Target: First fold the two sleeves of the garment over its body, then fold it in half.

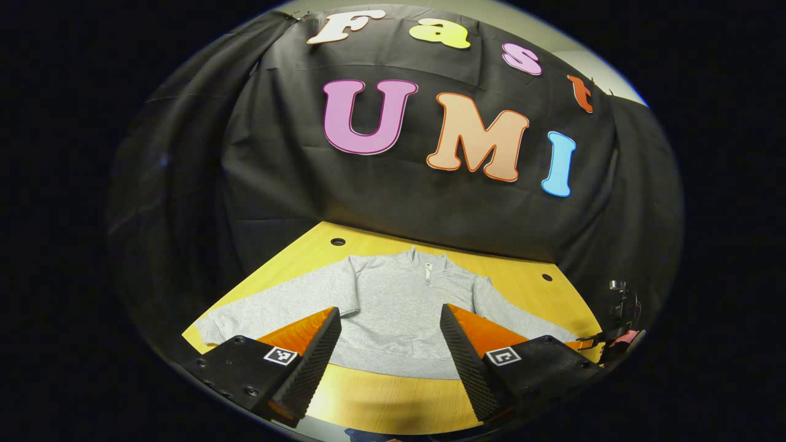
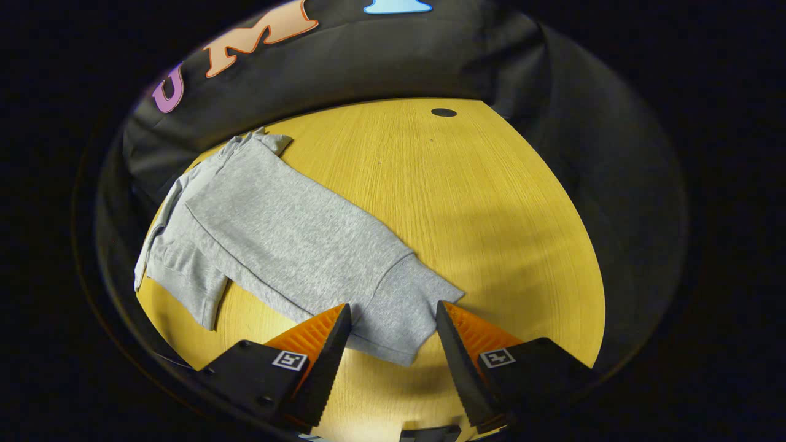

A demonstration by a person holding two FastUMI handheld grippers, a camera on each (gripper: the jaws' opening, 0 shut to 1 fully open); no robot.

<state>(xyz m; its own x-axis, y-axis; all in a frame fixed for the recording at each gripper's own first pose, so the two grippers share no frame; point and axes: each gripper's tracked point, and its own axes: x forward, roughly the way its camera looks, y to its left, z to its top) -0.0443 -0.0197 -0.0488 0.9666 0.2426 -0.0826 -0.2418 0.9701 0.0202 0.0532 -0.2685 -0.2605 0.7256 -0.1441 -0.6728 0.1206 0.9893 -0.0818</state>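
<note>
Grippers first: my left gripper (image 1: 390, 322) hangs above the near edge of the wooden table (image 1: 393, 399), level and facing the booth wall, its fingers spread wide with nothing between them. Past them the grey sweatshirt (image 1: 393, 307) lies flat, collar toward 12 o'clock and hem toward 6, so its body runs from 6 to 12. Its sleeves stretch out unfolded toward 8 and 4 o'clock. The hem sits just beyond my fingertips, framed in the gap, and I cannot tell whether they touch cloth. At 4 o'clock, by the table's edge, the other gripper (image 1: 620, 319) shows in part.

In the right gripper view, my right gripper (image 2: 393, 319) tilts down over the table (image 2: 491, 202), fingers also wide and holding nothing. The sleeve (image 2: 307, 245) runs long from 10 o'clock down toward 6, its cuff (image 2: 402, 319) lying in the gap between my fingers, pointing at me. The fingers flank the cuff without pinching it.
</note>
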